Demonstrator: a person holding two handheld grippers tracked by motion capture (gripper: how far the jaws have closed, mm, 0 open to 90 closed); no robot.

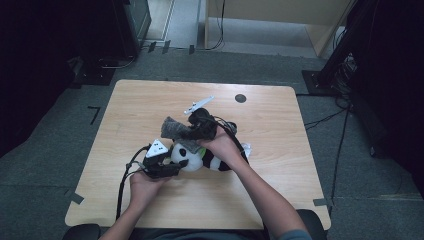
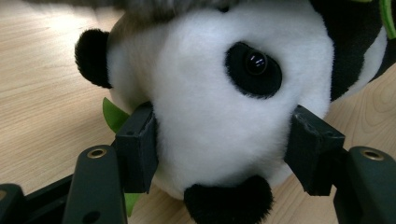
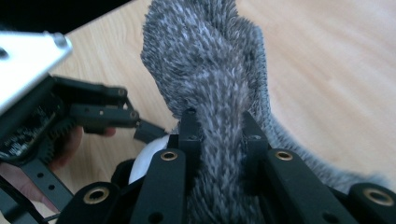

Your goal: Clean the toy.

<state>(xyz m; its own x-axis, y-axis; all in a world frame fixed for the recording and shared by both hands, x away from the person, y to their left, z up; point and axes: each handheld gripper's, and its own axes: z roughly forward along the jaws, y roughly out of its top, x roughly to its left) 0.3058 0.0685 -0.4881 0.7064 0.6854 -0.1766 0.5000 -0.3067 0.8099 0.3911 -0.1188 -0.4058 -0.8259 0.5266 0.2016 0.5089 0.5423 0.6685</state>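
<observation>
Grey carpet surrounds the pale wooden desk (image 1: 150, 100), and dark equipment stands off to both sides. Near the middle of the desk I have a plush panda (image 1: 200, 157) lying on its side. My left tool (image 1: 172, 167) is clamped on the panda's white head: in the left gripper view its two black pads press into the fur on either side of the head (image 2: 224, 116), with one black ear (image 2: 93, 58) off to the left and a green leaf (image 2: 114, 114) poking out behind one pad. My right tool (image 1: 187, 132) sits just above and behind the panda, its jaws pinched tight on a grey fuzzy cloth (image 3: 210, 84). In the right gripper view that cloth bunches up between the pads and stands beyond them, over the desk, with the left tool beside it.
</observation>
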